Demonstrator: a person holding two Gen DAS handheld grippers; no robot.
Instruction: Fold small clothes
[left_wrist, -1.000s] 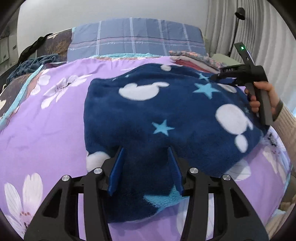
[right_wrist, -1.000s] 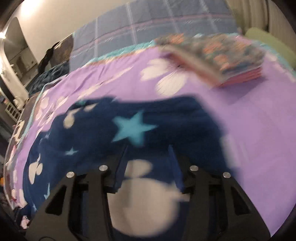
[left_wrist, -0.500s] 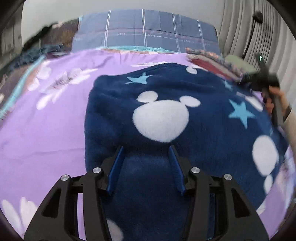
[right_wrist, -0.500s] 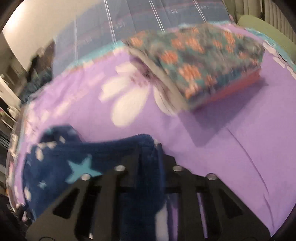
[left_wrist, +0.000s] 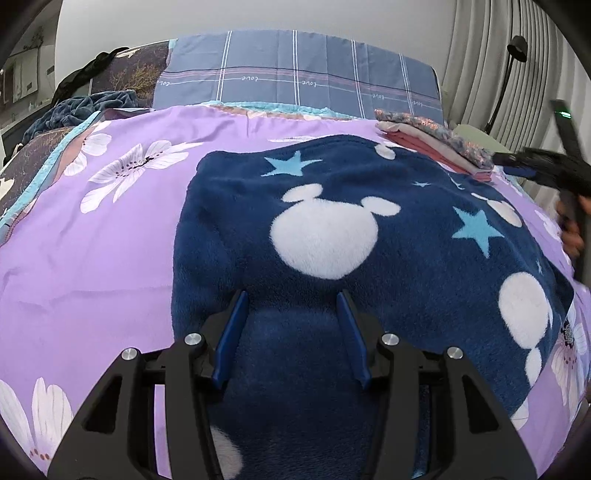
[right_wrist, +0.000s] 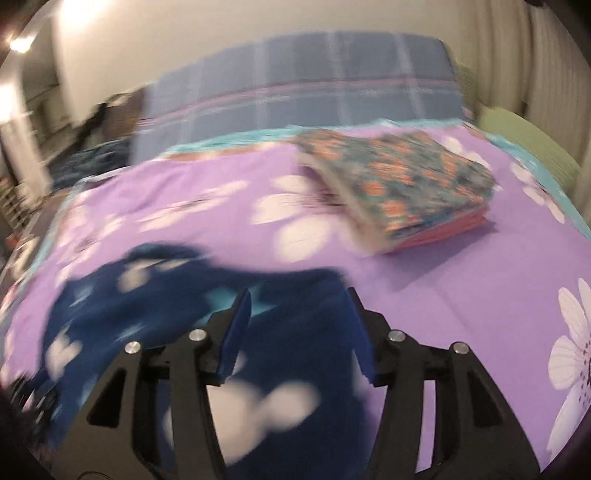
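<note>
A navy fleece garment (left_wrist: 369, 236) with white mouse heads and light blue stars lies spread on the purple flowered bedspread (left_wrist: 92, 240). My left gripper (left_wrist: 291, 299) is open, its blue fingers over the garment's near part. My right gripper (right_wrist: 299, 295) is open over the garment's far right corner (right_wrist: 295, 332); that view is blurred. The right gripper and the hand holding it show at the right edge of the left wrist view (left_wrist: 546, 170).
A stack of folded clothes (right_wrist: 399, 184) with a floral piece on top lies at the far right of the bed, also in the left wrist view (left_wrist: 436, 144). A blue plaid pillow (left_wrist: 295, 85) stands at the head. Dark bedding (left_wrist: 81, 107) is heaped at the far left.
The right gripper was shut on the garment's corner half a second ago and is now open. The garment now lies spread flatter. The left gripper stayed open over it.
</note>
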